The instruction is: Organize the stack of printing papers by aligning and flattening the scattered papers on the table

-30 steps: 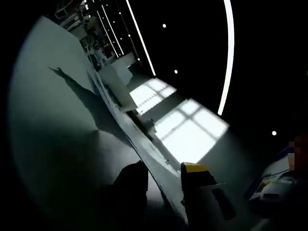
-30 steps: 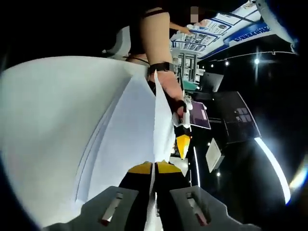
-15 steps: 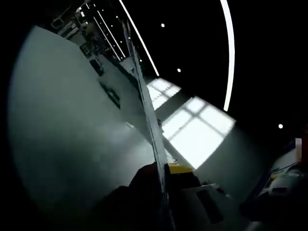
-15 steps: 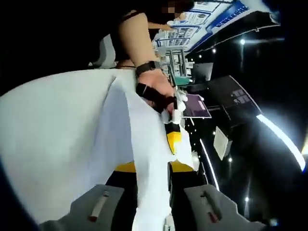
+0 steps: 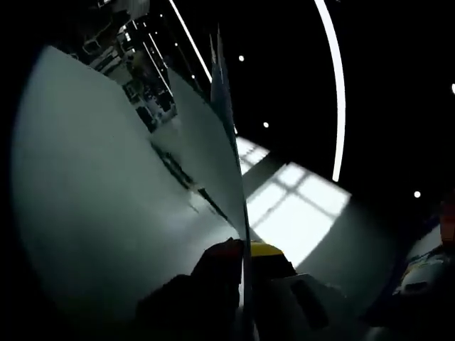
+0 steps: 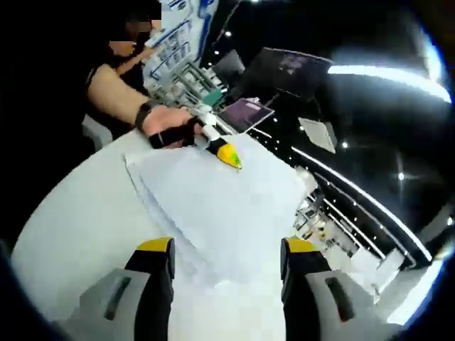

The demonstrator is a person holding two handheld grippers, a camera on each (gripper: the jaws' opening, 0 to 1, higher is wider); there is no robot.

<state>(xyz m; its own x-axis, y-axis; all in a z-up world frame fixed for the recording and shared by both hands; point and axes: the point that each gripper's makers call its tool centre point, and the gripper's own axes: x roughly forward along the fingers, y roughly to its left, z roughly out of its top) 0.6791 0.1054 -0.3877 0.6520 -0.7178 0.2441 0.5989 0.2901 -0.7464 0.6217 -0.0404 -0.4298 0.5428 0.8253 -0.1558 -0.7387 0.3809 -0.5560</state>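
White printing papers [image 6: 213, 206] lie fanned in a loose stack on the white table [image 6: 78, 234] in the right gripper view, their edges not aligned, the lower sheets stepping out toward the left. At the far corner of the stack the left gripper [image 6: 229, 155] reaches in with its yellow tips, which seem to close on the edge of the sheets; a hand [image 6: 170, 128] with a dark wristband holds it.

In the left gripper view the same papers [image 5: 213, 135] stand almost edge-on, rising from between the own two jaws of the left gripper [image 5: 245, 250]. These jaws are pressed together on the sheet, with no gap visible beside the paper. The pale table surface [image 5: 92, 213] spreads to the left of the sheet.

The right gripper [image 6: 227, 252] has its yellow-tipped jaws spread wide apart, holding nothing. They are above the near edge of the stack; I cannot tell whether they touch the papers.

Around the table the room is dark. A long curved light strip [image 5: 335, 85] and small spot lights are on the ceiling, and a bright patch with window shape [image 5: 295, 213] is visible. In the right gripper view a dark monitor [image 6: 284, 67] and shelves stand behind the table.
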